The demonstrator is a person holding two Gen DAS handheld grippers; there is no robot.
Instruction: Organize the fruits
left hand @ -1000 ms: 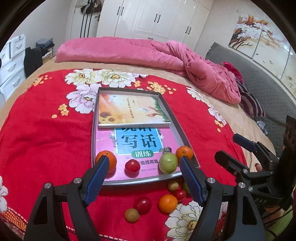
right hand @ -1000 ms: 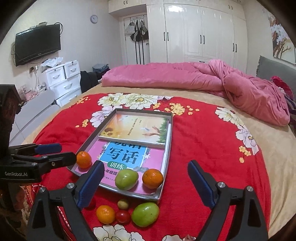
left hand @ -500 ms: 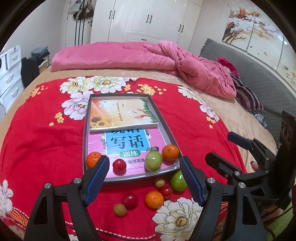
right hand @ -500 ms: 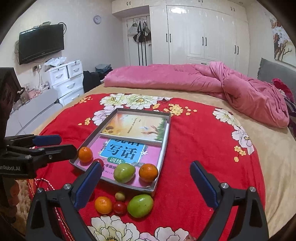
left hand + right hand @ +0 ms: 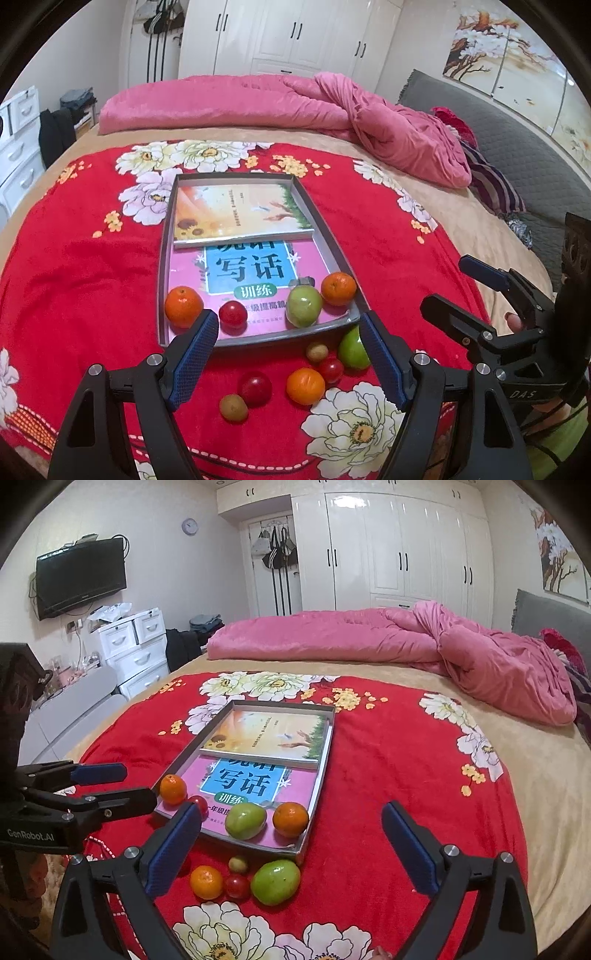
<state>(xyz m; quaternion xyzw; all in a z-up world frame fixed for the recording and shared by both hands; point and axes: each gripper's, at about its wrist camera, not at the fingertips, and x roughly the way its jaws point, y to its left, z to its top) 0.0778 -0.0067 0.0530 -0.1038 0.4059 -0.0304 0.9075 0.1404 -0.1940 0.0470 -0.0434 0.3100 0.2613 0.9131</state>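
Both tilt downward: the left gripper (image 5: pixel 288 354) holds its fingers apart and empty, the right gripper (image 5: pixel 291 843) is opening, empty.

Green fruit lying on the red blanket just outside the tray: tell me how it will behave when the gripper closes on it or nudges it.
The green fruit looks round and smooth, so it would probably roll if nudged, though the soft blanket should slow it. Its glossy skin may slip between the pads unless gripped across its widest part. A cherry tomato sits right beside it and would likely be bumped.
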